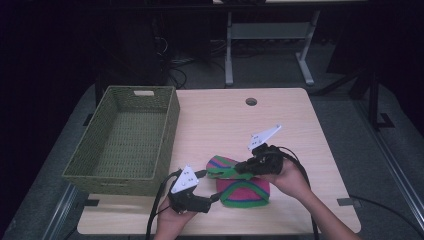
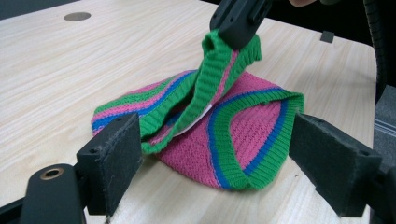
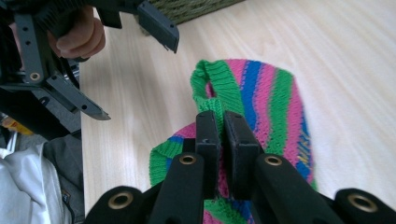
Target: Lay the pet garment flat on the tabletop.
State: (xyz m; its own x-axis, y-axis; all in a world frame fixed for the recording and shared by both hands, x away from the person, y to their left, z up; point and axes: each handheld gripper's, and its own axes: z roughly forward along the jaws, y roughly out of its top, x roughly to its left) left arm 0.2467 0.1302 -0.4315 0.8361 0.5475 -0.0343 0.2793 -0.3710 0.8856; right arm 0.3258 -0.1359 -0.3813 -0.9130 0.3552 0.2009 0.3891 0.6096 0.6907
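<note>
Dark floor, cables and the legs of a second desk frame the pale wooden table (image 1: 280, 125) where a person works with a hand-held black two-jaw gripper in each hand. Between the tools lies a knitted woollen hat striped in pink, green and blue (image 1: 245, 192), resting on the table just ahead of the left gripper (image 1: 216, 196) and directly under the right gripper (image 1: 240, 171). In the right gripper view, the right gripper (image 3: 223, 122) has its jaws pressed together on the hat's green ribbed rim (image 3: 210, 88), pinching a fold of it and raising it off the wood, apparently so that the mouth of the hat opens and the fabric drapes instead of lying flat. From the left gripper view, that lifted band (image 2: 219, 70) hangs from the far tool while the left gripper (image 2: 215, 154) waits with its jaws spread wide, one pad on either side of the hat's near edge (image 2: 243, 158) and neither pad yet clamping it; the spread stance looks meant to take a second hold lower on the rim. Off to the left gripper's outer side, a rectangular green woven basket (image 1: 165, 125) stands with nothing inside it, well apart from the hat, a likely destination once both tools have a grip.
</note>
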